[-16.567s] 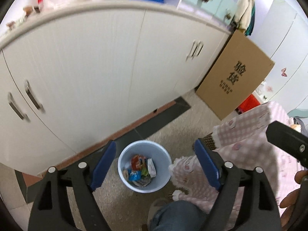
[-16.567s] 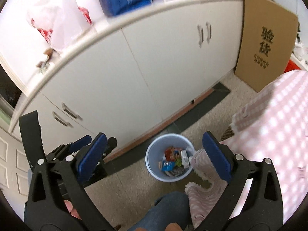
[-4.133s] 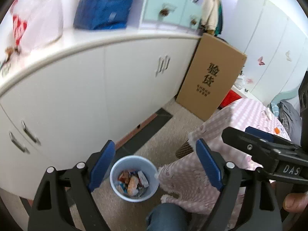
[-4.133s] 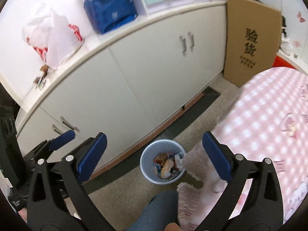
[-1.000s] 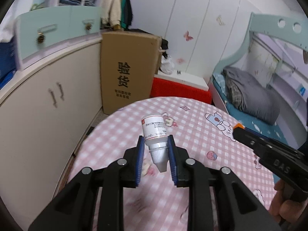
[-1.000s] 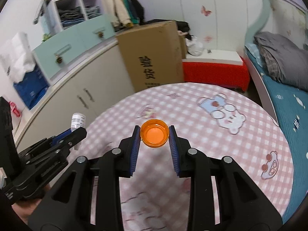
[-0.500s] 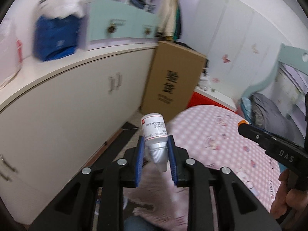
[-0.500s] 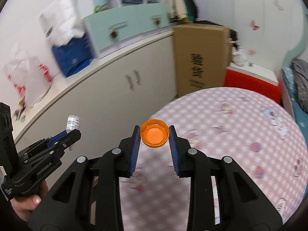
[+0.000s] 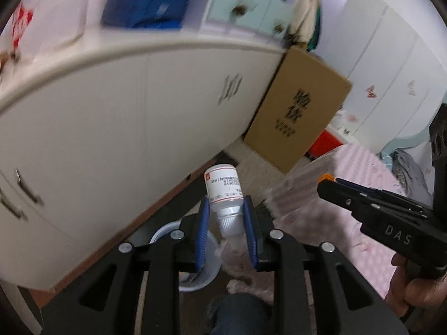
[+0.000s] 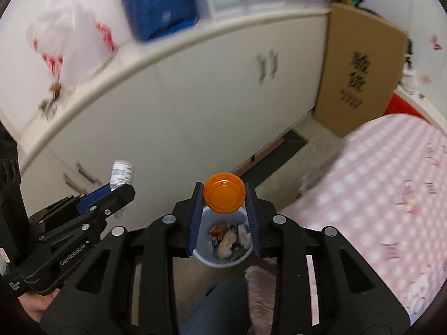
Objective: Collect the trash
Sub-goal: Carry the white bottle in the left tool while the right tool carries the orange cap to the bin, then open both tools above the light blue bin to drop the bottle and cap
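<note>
Left gripper clamps a small white bottle by its neck, base pointing away, printed label too blurred to read. Right gripper pinches an orange cap directly above the trash bin. Bin stands on open floor between the white cabinet and the pink checked table edge, trash inside visible only in the right view. Cardboard box carries "验货". Grippers read "DAS" and "GenRobot.AI".

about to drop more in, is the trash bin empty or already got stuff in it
Not empty: the right wrist view shows wrappers piled inside the pale blue bin.
</note>
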Available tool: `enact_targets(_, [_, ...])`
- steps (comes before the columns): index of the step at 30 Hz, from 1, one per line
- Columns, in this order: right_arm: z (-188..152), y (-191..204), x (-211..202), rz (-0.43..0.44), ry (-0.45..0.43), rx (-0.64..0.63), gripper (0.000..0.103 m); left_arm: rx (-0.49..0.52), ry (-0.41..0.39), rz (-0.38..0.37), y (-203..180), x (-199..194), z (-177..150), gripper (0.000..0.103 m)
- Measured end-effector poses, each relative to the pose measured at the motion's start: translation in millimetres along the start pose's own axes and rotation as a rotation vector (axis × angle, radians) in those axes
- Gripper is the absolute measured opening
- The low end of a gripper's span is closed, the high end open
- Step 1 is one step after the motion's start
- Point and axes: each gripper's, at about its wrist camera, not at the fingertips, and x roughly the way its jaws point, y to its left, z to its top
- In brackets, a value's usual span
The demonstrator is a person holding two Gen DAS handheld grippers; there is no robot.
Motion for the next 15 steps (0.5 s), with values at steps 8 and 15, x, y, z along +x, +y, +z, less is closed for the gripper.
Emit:
enact_targets(8, [-11, 19, 58, 0.006, 0.118, -0.024, 0.029, -0.05, 0.13, 0.015, 49, 54, -24, 0.023])
enact_targets(15, [-9, 23, 96, 0.009, 0.185, -0.021, 0.03, -0.048, 0.213, -0.007, 58, 92, -37, 0.024])
